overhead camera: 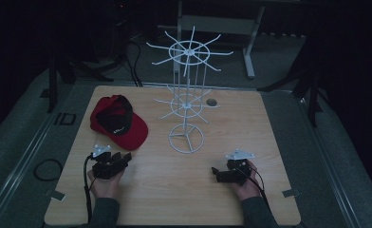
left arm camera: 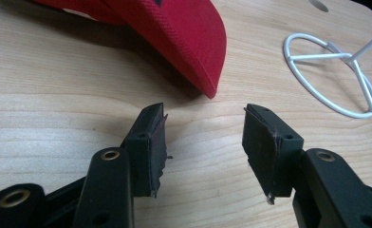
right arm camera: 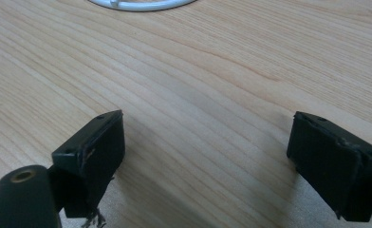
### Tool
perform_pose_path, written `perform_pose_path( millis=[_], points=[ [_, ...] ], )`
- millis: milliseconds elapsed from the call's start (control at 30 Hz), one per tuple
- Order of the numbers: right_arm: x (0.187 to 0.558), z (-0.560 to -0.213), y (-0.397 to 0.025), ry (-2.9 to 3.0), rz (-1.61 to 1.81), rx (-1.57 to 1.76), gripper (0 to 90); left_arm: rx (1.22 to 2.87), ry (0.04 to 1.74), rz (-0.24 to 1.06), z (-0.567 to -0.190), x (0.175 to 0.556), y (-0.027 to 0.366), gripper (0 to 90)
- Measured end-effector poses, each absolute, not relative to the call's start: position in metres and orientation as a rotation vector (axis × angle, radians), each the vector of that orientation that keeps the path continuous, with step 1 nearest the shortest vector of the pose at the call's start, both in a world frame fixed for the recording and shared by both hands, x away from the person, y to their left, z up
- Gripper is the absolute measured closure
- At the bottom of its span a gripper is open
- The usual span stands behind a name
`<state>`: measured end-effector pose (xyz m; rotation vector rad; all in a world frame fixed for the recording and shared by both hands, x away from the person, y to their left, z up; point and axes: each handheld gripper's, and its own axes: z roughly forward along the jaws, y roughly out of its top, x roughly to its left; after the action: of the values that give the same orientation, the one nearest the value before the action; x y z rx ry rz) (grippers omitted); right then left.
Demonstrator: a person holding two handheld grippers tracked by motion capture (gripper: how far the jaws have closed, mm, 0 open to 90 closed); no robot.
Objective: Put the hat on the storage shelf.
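Just beyond the left gripper, jaws apart, lies the red cap.

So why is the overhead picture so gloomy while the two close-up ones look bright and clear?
High view: dim and underexposed, its surroundings nearly black, though the red cap and white wire rack stand out. Left gripper view: bright, with the cap's brim casting a dark shadow on the wooden table. Right gripper view: evenly lit, crisp wood grain, soft shadows under the tongs.
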<state>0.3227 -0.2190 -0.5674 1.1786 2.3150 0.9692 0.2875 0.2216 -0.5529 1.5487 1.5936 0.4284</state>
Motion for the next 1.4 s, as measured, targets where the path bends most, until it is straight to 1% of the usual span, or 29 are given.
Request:
perform_pose_path(
  millis=[200, 333, 400, 633, 733, 867, 933, 1067, 1133, 1167, 1300, 1333, 1400],
  points=[
    [0.323, -0.567, -0.219, 2.314, 0.969, 1.178, 12.1, 1.535, 1.615, 0.455, -0.547, 0.29, 0.222, 46.9],
    [0.323, -0.567, -0.219, 2.315, 0.969, 1.18, 12.1, 1.524, 1.629, 0.457, -0.546, 0.293, 0.225, 41.2],
    [0.323, -0.567, -0.219, 2.315, 0.969, 1.18, 12.1, 1.517, 1.626, 0.453, -0.546, 0.297, 0.226, 40.4],
    [0.323, -0.567, -0.219, 2.314, 0.97, 1.178, 12.1, 1.513, 1.642, 0.426, -0.546, 0.316, 0.223, 39.1],
    [0.323, -0.567, -0.219, 2.315, 0.969, 1.179, 12.1, 1.519, 1.651, 0.436, -0.546, 0.322, 0.221, 38.8],
    [0.323, -0.567, -0.219, 2.315, 0.97, 1.181, 12.1, 1.481, 1.672, 0.394, -0.548, 0.334, 0.221, 38.8],
    [0.323, -0.567, -0.219, 2.315, 0.969, 1.18, 12.1, 1.458, 1.683, 0.393, -0.549, 0.339, 0.221, 39.2],
    [0.323, -0.567, -0.219, 2.315, 0.968, 1.181, 12.1, 1.441, 1.697, 0.377, -0.553, 0.347, 0.222, 41.8],
    [0.323, -0.567, -0.219, 2.315, 0.968, 1.18, 12.1, 1.424, 1.7, 0.364, -0.554, 0.35, 0.224, 45.5],
    [0.323, -0.567, -0.219, 2.315, 0.968, 1.18, 12.1, 1.416, 1.703, 0.368, -0.554, 0.351, 0.224, 45.5],
    [0.323, -0.567, -0.219, 2.315, 0.969, 1.182, 12.1, 1.408, 1.72, 0.361, -0.556, 0.357, 0.227, 50.2],
    [0.323, -0.567, -0.219, 2.315, 0.969, 1.182, 12.1, 1.413, 1.728, 0.353, -0.557, 0.359, 0.227, 52.3],
    [0.323, -0.567, -0.219, 2.315, 0.969, 1.183, 12.1, 1.429, 1.737, 0.36, -0.559, 0.359, 0.227, 61.3]
  ],
)
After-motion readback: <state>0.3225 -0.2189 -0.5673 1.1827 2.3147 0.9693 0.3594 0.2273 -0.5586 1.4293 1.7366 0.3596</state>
